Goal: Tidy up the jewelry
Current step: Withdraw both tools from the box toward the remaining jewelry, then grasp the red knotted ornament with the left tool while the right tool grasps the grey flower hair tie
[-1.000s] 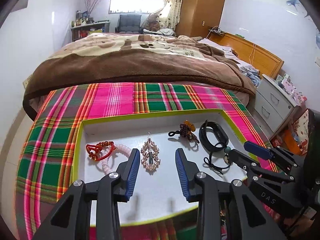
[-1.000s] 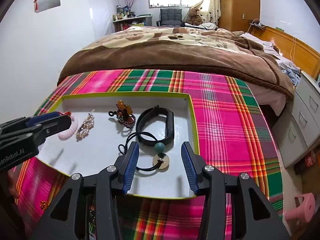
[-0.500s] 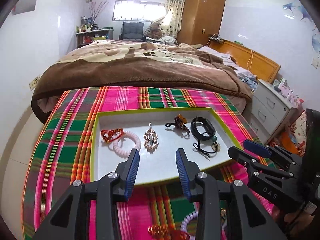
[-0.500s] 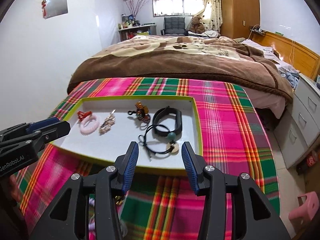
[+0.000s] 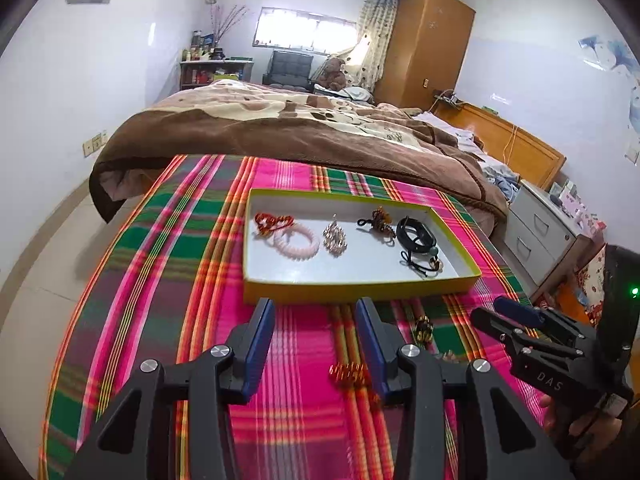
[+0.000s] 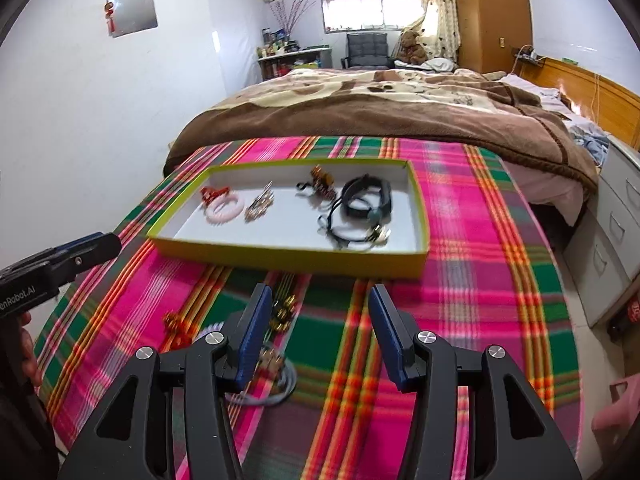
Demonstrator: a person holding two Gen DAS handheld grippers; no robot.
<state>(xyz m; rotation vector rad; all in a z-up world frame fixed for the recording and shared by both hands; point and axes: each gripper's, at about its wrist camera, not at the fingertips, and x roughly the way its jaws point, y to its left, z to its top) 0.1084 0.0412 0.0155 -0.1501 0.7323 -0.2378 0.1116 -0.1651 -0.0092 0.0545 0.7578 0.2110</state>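
**Two empty grippers opening short of the jewelry tray**

Two grippers hover over a plaid cloth (image 5: 168, 264), both with nothing between the pads. Left gripper (image 5: 315, 334): jaws wide and opening, blue pads bare. Right gripper (image 6: 316, 328): same, jaws wide and opening, nothing held. Each shows in the other's view: the right one at 4 o'clock in the left wrist view, the left one at 9 o'clock in the right wrist view.

Tray (image 5: 360, 286), yellow-green rim and white floor, lies on the cloth at 12 o'clock from both grippers, apart from the fingertips. Inside it, in the left wrist view: red ornament (image 5: 274, 222) at 9 o'clock, touching a pink bead bracelet (image 5: 297, 245) just below it; silver hair clip (image 5: 335, 236) near the middle; brown beaded clip (image 5: 378, 220) at 1 o'clock; black band (image 5: 416, 234) at 3 o'clock, with a black cord and teal bead (image 5: 434, 247) by the tray's right end.

Loose pieces lie on the cloth outside the tray, near the fingertips: orange coil piece (image 5: 348, 374) just inside the left gripper's right finger, dark gold-studded piece (image 5: 423, 328) at 2 o'clock from it. In the right wrist view a grey cord loop (image 6: 276, 388) lies beside the right gripper's left finger; blur hides the details.

Bed with brown blanket (image 6: 380, 116) sits beyond the cloth.
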